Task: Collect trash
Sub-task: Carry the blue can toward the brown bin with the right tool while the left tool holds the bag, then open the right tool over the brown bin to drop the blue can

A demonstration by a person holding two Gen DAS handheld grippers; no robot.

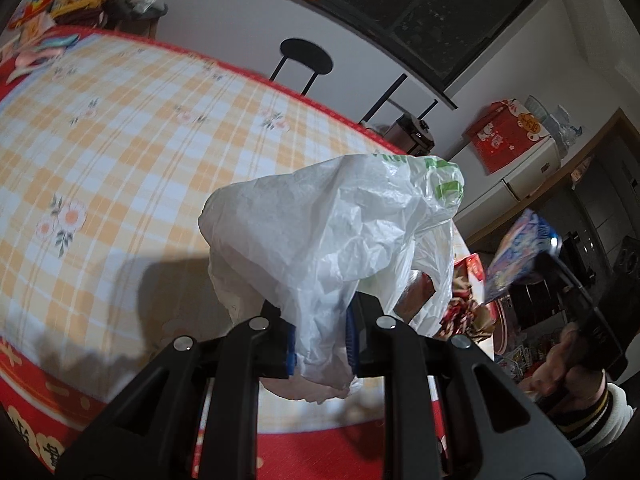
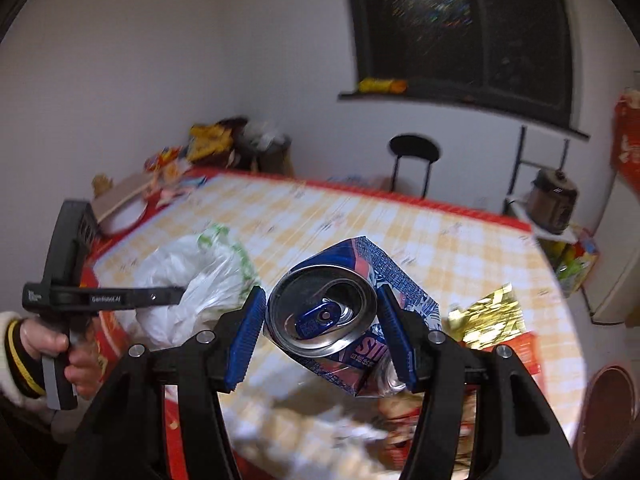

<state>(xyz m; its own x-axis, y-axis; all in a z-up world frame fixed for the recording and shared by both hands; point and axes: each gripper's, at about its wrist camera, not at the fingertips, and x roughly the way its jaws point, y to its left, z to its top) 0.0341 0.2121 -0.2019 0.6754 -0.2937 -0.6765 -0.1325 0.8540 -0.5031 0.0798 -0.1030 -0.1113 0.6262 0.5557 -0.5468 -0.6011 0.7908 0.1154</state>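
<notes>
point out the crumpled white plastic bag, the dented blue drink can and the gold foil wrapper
crumpled white plastic bag (image 1: 320, 232), left wrist view, on its bunched middle
dented blue drink can (image 2: 324, 312), right wrist view, on its silver top
gold foil wrapper (image 2: 486, 316), right wrist view, on its centre

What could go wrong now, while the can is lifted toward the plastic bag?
1. The crushed can sits between the right tool's pads by its dented sides, tilted; it may slip and fall on the table.
2. The left tool pinches only a bunched part of the plastic bag, and no wide mouth shows, so the can may miss it.
3. The can's top is open; any liquid left inside could drip on the checked tablecloth.
</notes>
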